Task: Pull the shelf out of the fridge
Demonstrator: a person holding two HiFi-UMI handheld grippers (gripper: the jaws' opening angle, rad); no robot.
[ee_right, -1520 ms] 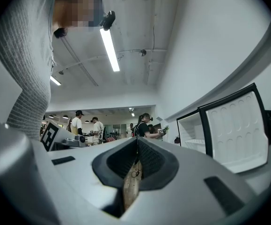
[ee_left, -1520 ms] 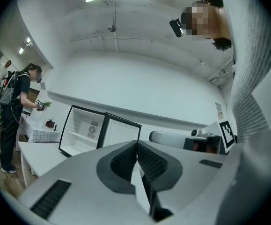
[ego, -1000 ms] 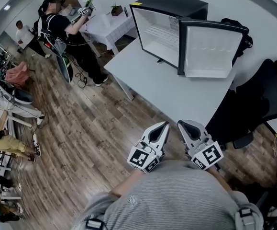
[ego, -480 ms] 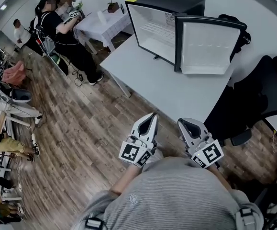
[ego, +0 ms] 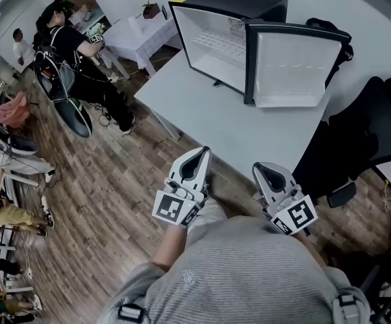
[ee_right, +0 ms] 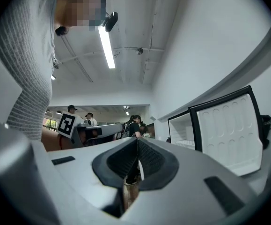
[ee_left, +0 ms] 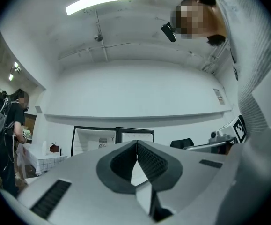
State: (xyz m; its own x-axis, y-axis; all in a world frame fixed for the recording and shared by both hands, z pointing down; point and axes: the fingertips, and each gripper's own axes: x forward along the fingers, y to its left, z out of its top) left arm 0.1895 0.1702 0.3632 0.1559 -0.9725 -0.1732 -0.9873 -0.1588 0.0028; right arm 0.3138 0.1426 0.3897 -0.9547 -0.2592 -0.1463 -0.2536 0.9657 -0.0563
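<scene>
Shelf was seen seated inside the fridge, a white wire rack partway up the lit white cavity, not drawn out at all. Fridge was stood on the far part of the white table, with its door swung wide open to the right, so the front was left unobstructed. Left gripper and right gripper were both held low, close to the person's torso, by the table's near edge and well apart from the fridge. Fingers of the left gripper were pressed together with nothing between them, as shown in the left gripper view. The same was noted in the right gripper view: pads met tip to tip, nothing pinched. Both were pointed roughly toward the fridge. Step in hand was judged to be the approach, with no contact made and the pull not begun. For the next move, one gripper would need to be carried across the table to the open front and its jaws spread before arrival. They would then be closed on the shelf's front rail and drawn straight back, level, so the rack is not jammed in whatever guides hold it. Door edge could be clipped by the right gripper, so a path through the middle of the opening was judged safer. A black office chair was parked at the table's right, and another person was seen by a small cloth-covered table far left, neither in the way.
</scene>
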